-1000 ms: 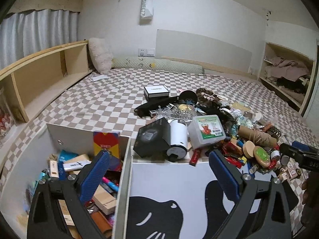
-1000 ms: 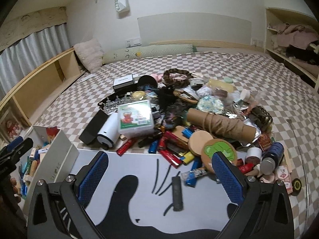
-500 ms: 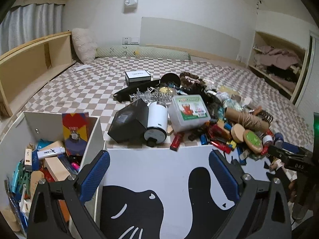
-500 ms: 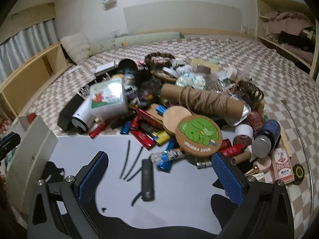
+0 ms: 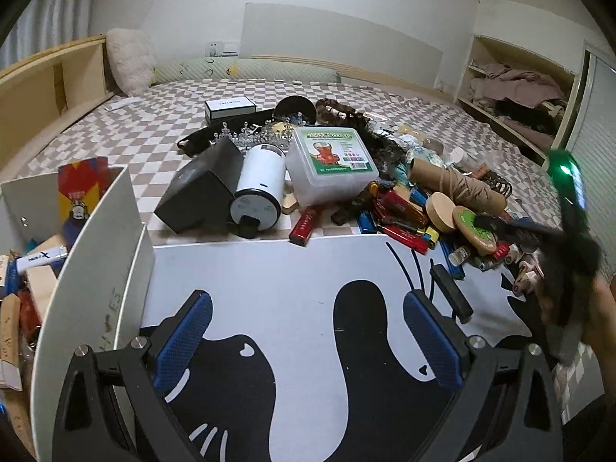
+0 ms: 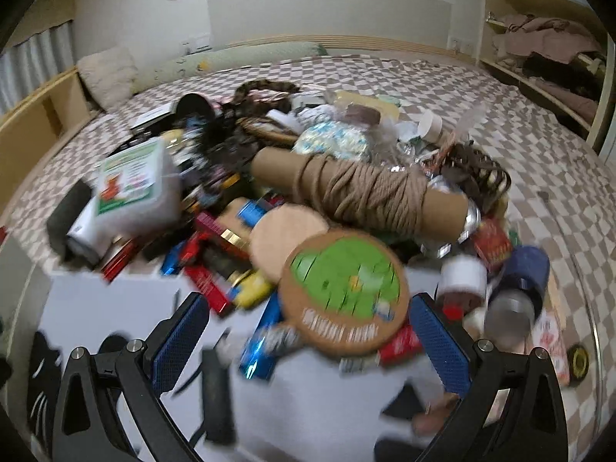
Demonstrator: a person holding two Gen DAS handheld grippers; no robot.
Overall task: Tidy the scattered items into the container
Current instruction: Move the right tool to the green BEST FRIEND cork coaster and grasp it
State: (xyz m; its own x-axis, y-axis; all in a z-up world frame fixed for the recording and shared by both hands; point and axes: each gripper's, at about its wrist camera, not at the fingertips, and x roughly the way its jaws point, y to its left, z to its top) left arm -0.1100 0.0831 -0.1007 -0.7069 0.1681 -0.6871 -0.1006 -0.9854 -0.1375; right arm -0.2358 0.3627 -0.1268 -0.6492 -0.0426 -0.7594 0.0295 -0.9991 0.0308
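Note:
A heap of small items lies on the checked bed: a cork coaster with a green print [image 6: 344,290], a plain cork disc [image 6: 288,240], a twine-wrapped cardboard tube [image 6: 362,190], a green-labelled plastic box [image 5: 331,163], a white cylinder [image 5: 260,188], a black box [image 5: 200,190] and several lighters [image 5: 404,211]. The white container [image 5: 100,254] stands at the left, holding several things. My left gripper [image 5: 308,340] is open over a white mat [image 5: 308,269] with black shapes. My right gripper [image 6: 310,342] is open just before the green coaster, nothing between its fingers.
A black bar [image 5: 450,292] lies on the mat near the lighters. A wooden shelf [image 5: 46,84] runs along the left, a pillow [image 5: 129,61] at the back, open shelves with clothes [image 5: 512,92] at the right. A person's hand [image 5: 604,323] shows at the right edge.
My left gripper has swung right, away from the container and over the mat. My right gripper has moved forward and down toward the green coaster; its view is blurred.

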